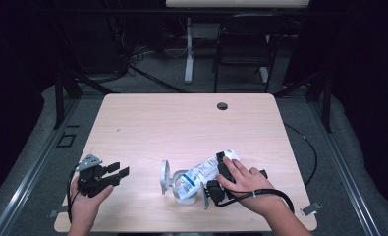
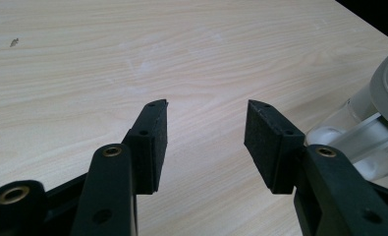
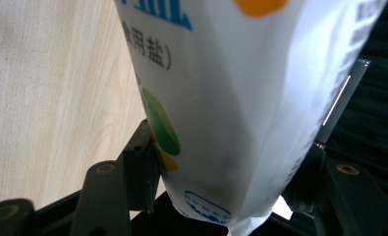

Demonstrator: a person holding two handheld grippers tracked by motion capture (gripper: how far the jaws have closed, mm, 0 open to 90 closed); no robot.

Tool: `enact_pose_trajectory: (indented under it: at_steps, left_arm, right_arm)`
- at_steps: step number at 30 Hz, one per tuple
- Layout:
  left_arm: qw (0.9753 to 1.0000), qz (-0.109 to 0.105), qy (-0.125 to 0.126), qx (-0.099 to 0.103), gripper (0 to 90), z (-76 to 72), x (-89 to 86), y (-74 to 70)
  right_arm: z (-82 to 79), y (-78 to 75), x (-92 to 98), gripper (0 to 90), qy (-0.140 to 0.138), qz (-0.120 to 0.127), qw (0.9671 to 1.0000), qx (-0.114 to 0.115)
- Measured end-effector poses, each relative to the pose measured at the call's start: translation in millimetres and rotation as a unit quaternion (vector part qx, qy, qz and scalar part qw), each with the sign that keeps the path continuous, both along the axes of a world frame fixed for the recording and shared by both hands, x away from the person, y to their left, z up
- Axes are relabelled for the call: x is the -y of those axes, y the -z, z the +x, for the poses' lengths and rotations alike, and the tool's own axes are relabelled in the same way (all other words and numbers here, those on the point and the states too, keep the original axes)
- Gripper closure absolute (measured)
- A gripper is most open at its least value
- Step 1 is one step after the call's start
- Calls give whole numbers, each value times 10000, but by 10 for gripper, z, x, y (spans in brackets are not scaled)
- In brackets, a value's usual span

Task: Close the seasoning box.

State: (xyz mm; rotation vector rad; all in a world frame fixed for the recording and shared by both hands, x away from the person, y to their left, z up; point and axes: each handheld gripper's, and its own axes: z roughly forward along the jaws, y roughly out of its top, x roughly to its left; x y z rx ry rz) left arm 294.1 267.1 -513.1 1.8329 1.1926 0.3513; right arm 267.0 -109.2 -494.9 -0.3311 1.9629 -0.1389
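Note:
A white salt bag (image 1: 201,174) with blue print lies tilted, its lower end over a clear container (image 1: 184,191) whose grey lid (image 1: 165,177) stands open at its left. My right gripper (image 1: 224,162) is shut on the bag's upper end, a hand wrapped around it. In the right gripper view the bag (image 3: 240,98) sits pinched between the two jaws of the right gripper (image 3: 226,162). My left gripper (image 1: 114,173) rests open near the table's front left, pointing toward the container. Its left gripper view shows the gripper (image 2: 206,132) with bare table between the pads and the container (image 2: 373,113) at the right edge.
The light wooden table (image 1: 181,123) has a dark cable hole (image 1: 222,106) near its far edge. A black chair (image 1: 245,44) and a white desk leg (image 1: 188,54) stand on the floor behind. A black cable (image 1: 280,195) trails from the right gripper.

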Motion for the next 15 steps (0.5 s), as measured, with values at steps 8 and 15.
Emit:
enact_pose_trajectory:
  at_steps: [8,15]
  left_arm:
    - [10000,-7,-4,9,516,0,2,2]
    - [10000,-9,-5,10,516,-1,2,2]
  right_arm:
    - [1,-2,-2,436,-20,-23,10000,12]
    - [0,-2,-4,437,-24,-35,10000,19]
